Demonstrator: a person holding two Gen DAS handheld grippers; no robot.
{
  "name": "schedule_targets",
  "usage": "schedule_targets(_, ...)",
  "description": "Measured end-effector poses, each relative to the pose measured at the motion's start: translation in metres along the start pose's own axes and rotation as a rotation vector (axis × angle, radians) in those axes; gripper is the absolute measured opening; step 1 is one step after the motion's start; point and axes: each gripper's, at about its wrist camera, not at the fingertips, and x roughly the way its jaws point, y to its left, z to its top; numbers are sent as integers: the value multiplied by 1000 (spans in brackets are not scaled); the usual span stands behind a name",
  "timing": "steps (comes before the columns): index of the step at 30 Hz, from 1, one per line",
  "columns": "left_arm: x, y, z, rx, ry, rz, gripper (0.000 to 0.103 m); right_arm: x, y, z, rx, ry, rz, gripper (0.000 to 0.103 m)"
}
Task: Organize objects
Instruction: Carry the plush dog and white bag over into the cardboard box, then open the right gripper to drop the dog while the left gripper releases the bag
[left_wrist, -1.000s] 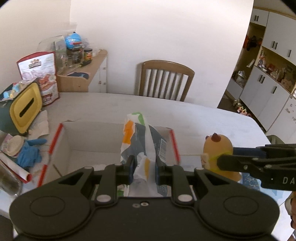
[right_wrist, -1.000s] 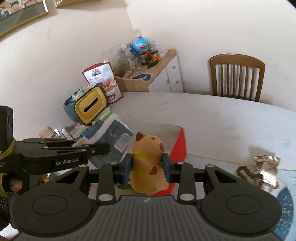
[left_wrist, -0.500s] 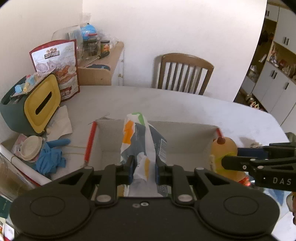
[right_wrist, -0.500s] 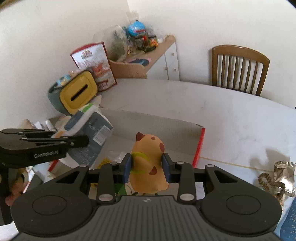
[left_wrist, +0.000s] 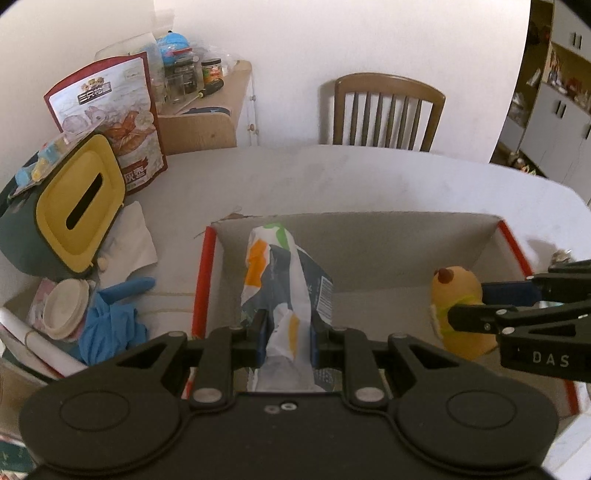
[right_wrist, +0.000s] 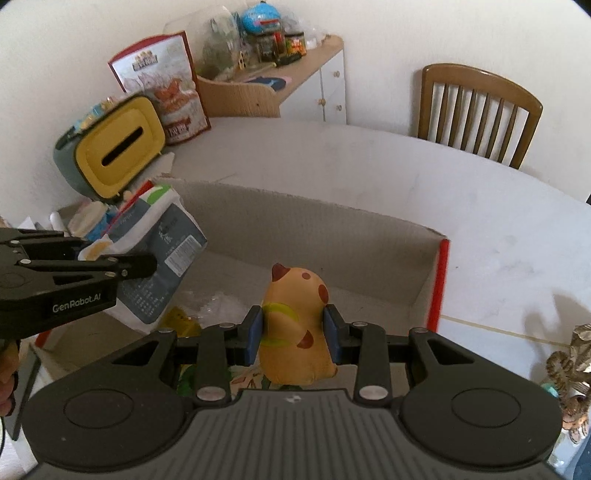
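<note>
- Where it fills most of both views, the white bench (left_wrist: 332, 177) carries everything, with a wooden chair (left_wrist: 384, 110) pushed up at its far edge.
- An open cardboard box (left_wrist: 388, 236) with red-taped rims sits toward the near edge of the bench; both held things hang over its inside, and crumpled wrappers lie on its floor.
- Near the bench's left edge stands a green tissue box with a yellow slotted lid (left_wrist: 74, 206), leaning back, and a red-and-white snack bag (left_wrist: 110, 118) stands upright just behind it.
- The left gripper (left_wrist: 286, 339) has its jaws closed onto a printed plastic pack (left_wrist: 284, 280), white with orange and green patches and a grey panel with a barcode; the pack stands up between the blue pads, above the left part of the box.
- The right gripper (right_wrist: 293, 328) has its jaws pressed against both sides of a yellow plush toy (right_wrist: 295, 317) with brown spots, held upright over the right part of the box, well apart from the pack.
- A blue glove (left_wrist: 110, 325) lies crumpled by the left edge, just beside the box and touching a stack of pale lids (left_wrist: 64, 310).
</note>
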Motion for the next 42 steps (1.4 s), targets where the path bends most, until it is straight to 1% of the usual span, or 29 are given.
schedule_targets(5, 13, 0, 1, 19, 18, 5, 19, 19, 2, 0, -2, 24, -11, 34)
schedule_targets(10, 27, 1, 1, 32, 63, 7, 20, 34, 6, -3, -8, 57, -19, 34)
schedule_targets(20, 37, -2, 2, 58, 118, -17, 23, 47, 12, -7, -21, 117, -37, 34)
schedule_targets(23, 39, -1, 2, 52, 129, -17, 24, 47, 13, -7, -24, 122, -37, 35)
schedule_targets(27, 38, 0, 2, 43, 136, -19, 30, 42, 14, -9, -33, 115, -37, 36)
schedule_targets(29, 36, -1, 1, 42, 138, -19, 31, 40, 15, -8, -39, 119, -33, 37)
schedule_targets(32, 33, -1, 0, 35, 138, -19, 36, 35, 14, -10, -43, 113, -25, 39)
schedule_targets(34, 31, -1, 0, 28, 135, -22, 42, 30, 14, -10, -42, 106, -16, 53)
schedule_targets(35, 29, -1, -1, 25, 132, -24, 44, 26, 14, -10, -43, 97, -10, 55)
schedule_targets(37, 25, -2, -2, 23, 123, -26, 49, 17, 12, -11, -43, 81, -1, 56)
schedule_targets(42, 13, -6, -3, 20, 102, -30, 53, -5, 9, -12, -34, 52, 17, 56)
